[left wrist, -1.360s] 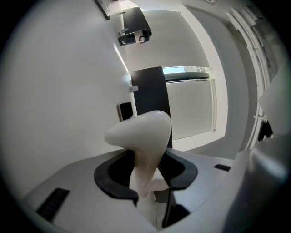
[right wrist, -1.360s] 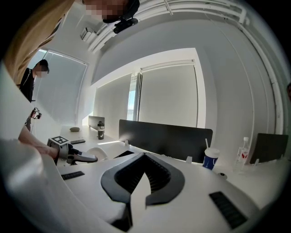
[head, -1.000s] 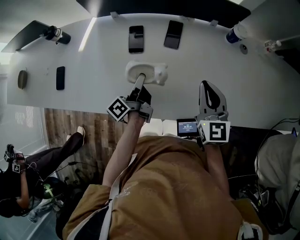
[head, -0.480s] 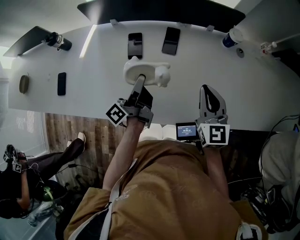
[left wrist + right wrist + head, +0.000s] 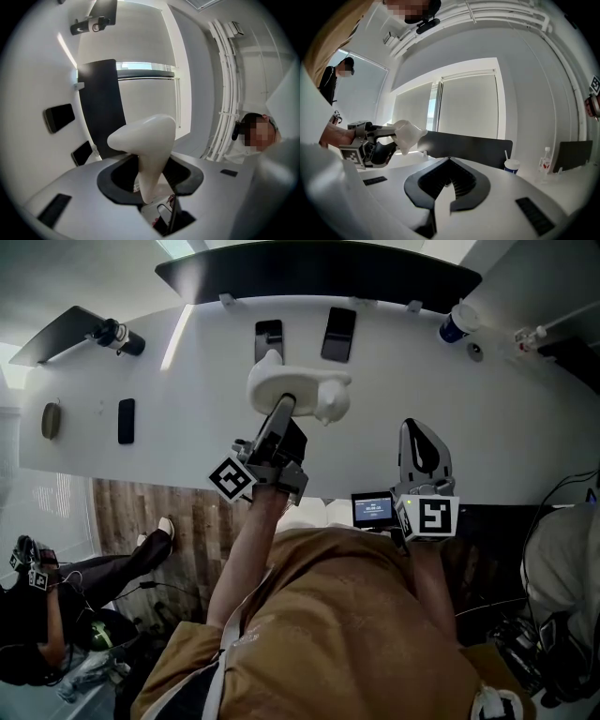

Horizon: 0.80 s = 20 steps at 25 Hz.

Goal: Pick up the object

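As head view shows, left claw (image 5: 284, 409) is clamped on white object (image 5: 298, 390) over the counter (image 5: 525, 427); right claw (image 5: 422, 432) sits nearer, to the right. Left gripper view: obj gripped btwn its jaws. Right gripper view: jaws together, empty; obj raised at left.

a curved white surface (image 5: 169, 437) backed by a dark partition panel (image 5: 319, 268); wood-plank floor (image 5: 131, 498) below; white walls, pale roller blinds (image 5: 468, 103) over a bright window, white pipes (image 5: 224, 93) along the wall.
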Available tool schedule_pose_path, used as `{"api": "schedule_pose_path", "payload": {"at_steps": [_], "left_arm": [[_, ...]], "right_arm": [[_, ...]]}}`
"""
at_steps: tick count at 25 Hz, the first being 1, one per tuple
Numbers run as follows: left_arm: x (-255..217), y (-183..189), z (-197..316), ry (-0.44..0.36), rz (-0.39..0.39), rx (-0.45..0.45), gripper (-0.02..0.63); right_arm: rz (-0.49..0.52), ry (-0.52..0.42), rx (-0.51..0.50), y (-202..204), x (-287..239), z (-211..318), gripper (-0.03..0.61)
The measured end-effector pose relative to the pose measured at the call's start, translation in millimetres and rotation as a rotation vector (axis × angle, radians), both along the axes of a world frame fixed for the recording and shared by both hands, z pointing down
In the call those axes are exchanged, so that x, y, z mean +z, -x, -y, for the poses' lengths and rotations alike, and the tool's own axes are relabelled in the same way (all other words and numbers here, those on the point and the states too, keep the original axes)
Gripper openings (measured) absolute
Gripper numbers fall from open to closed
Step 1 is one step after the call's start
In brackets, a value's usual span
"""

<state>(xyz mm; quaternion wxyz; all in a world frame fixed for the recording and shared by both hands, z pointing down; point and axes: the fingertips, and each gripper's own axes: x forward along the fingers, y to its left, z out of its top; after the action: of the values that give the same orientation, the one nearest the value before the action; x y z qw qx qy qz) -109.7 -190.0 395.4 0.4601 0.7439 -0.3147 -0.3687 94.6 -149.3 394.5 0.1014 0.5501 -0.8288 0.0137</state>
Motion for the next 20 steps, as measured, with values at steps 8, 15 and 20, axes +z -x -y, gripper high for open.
{"api": "schedule_pose_path", "payload": {"at_steps": [8, 15, 20], "left_arm": [[-14, -3, 2, -0.052, 0.107, 0.027, 0.156], [-22, 2, 6, -0.093, 0.243, 0.02, 0.156], [-24, 4, 3, -0.125, 0.338, 0.002, 0.156]], "right_arm": [[0.009, -0.001, 0.003, 2, 1, 2, 0.009], [0.011, 0.007, 0.005, 5, 1, 2, 0.009], [0.004, 0.007, 0.006, 7, 0, 3, 0.009]]}}
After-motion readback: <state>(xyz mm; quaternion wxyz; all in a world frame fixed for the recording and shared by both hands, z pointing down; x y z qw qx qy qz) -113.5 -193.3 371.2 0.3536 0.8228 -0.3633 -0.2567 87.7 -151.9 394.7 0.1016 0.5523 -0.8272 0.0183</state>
